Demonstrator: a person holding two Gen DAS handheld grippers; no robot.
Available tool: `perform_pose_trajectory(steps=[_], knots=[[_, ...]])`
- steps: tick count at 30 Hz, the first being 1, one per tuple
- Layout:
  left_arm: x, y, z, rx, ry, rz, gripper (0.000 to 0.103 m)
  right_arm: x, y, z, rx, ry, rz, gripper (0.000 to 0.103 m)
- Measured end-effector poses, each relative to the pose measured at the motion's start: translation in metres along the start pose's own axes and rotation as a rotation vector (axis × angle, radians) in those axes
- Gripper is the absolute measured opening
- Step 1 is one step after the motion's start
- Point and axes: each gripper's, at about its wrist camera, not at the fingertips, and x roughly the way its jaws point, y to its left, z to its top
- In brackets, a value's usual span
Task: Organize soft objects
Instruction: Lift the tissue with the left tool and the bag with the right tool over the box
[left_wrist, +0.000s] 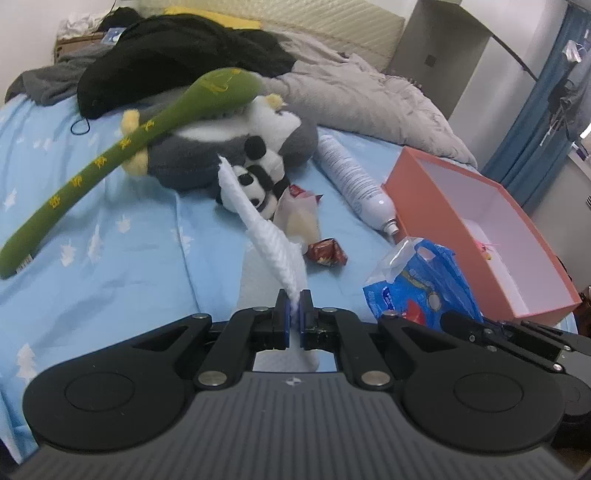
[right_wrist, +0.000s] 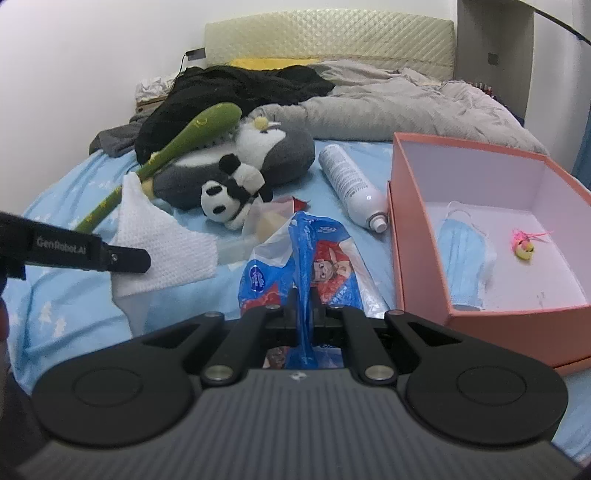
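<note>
Tissue (left_wrist: 258, 221) being pinched by left gripper (left_wrist: 294, 306), limp, featherlight. Right gripper (right_wrist: 303, 299) clamping crinkly blue pack (right_wrist: 295, 254), lower centre; gripping bunched edge seems safest.

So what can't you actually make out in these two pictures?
- Left wrist view: the face mask is out of sight behind the near wall of the pink box.
- Both views: print on the white spray can is too small.
- Right wrist view: the blue tissue pack hides the right gripper pads.

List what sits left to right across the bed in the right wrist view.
white cloth → panda → blue bag → spray can → mask → pink toy, the last two inside the box.
</note>
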Motion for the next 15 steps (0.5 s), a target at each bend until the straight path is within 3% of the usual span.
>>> perform_pose_trajectory(steps=[15], knots=[[-0.044,-0.038,0.015,0.082,-0.02,-0.071,0.006,-0.062,-0.007,0.024,0.07,-0.078,-0.046,0.007]])
